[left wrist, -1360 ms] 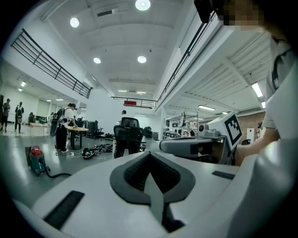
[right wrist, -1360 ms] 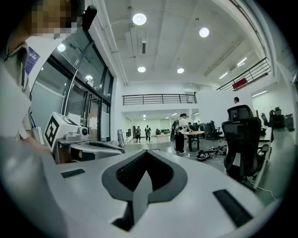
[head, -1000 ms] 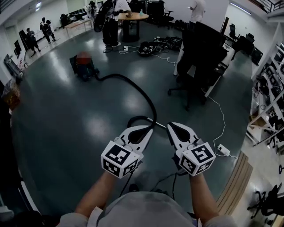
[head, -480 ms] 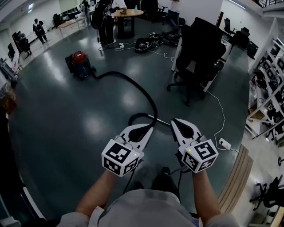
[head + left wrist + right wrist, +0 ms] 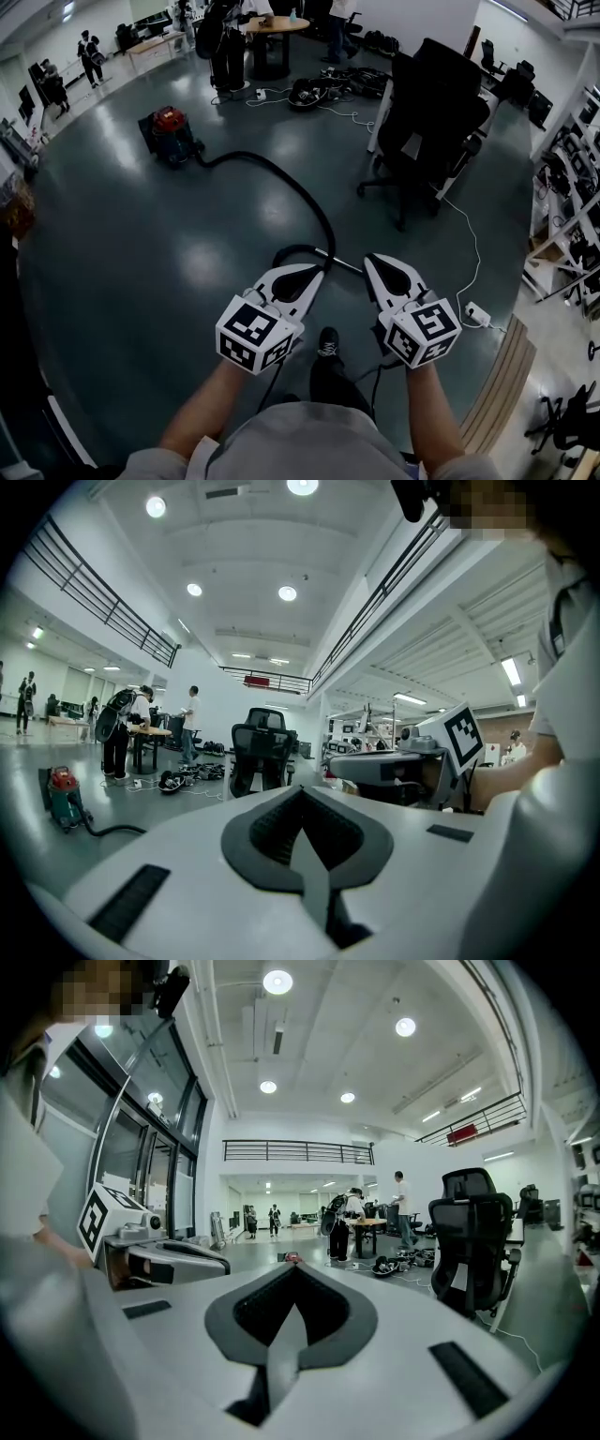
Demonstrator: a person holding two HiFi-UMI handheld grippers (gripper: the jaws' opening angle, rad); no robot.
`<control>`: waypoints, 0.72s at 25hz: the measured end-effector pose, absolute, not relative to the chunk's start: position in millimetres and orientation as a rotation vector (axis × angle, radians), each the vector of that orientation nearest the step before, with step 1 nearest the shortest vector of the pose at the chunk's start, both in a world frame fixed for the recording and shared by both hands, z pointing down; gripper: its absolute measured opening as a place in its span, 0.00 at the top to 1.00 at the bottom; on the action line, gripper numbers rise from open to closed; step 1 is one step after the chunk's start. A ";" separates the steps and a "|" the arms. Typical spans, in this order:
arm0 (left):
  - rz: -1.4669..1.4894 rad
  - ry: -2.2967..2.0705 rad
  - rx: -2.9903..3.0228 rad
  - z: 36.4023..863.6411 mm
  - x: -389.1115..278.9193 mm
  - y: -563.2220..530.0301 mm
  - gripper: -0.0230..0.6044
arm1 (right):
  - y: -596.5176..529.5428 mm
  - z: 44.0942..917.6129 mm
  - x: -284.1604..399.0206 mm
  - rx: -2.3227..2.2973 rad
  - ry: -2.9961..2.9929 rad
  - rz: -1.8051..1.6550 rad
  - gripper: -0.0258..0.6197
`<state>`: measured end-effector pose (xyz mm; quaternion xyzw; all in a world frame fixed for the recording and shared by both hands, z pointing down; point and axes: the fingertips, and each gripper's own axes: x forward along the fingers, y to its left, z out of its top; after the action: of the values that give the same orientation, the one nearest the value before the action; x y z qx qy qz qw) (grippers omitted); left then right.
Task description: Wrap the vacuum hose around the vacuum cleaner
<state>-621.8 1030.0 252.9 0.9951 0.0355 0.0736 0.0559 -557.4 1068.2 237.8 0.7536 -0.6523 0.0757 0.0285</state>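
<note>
- I'm stepping nearer the red-topped canister vacuum cleaner [image 5: 171,136]; wrapping isn't starting.
- Left gripper [image 5: 315,275] and right gripper [image 5: 373,262] are staying closed, empty.
- The long black hose [image 5: 302,193] is trailing from it toward me.

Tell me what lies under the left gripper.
The hose curves across the floor, and its looped end slips beneath the left gripper. The gripper itself covers where the hose runs from there.
</note>
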 end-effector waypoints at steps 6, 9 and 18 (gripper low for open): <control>0.269 0.083 3.014 263.2 -569.1 1005.9 0.95 | 1041.4 245.5 -503.2 2.320 -2.042 0.253 0.95; 0.296 0.070 3.014 268.7 -535.6 991.8 0.95 | 1027.7 250.4 -467.7 2.325 -2.053 0.267 0.95; 0.387 0.003 3.018 267.8 -432.1 955.4 0.95 | 993.3 252.0 -356.0 2.338 -2.115 0.330 0.95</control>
<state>-432.1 955.4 267.8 0.9906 0.0009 0.1272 0.0494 -356.0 993.3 252.0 0.7374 -0.6672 0.1040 -0.0141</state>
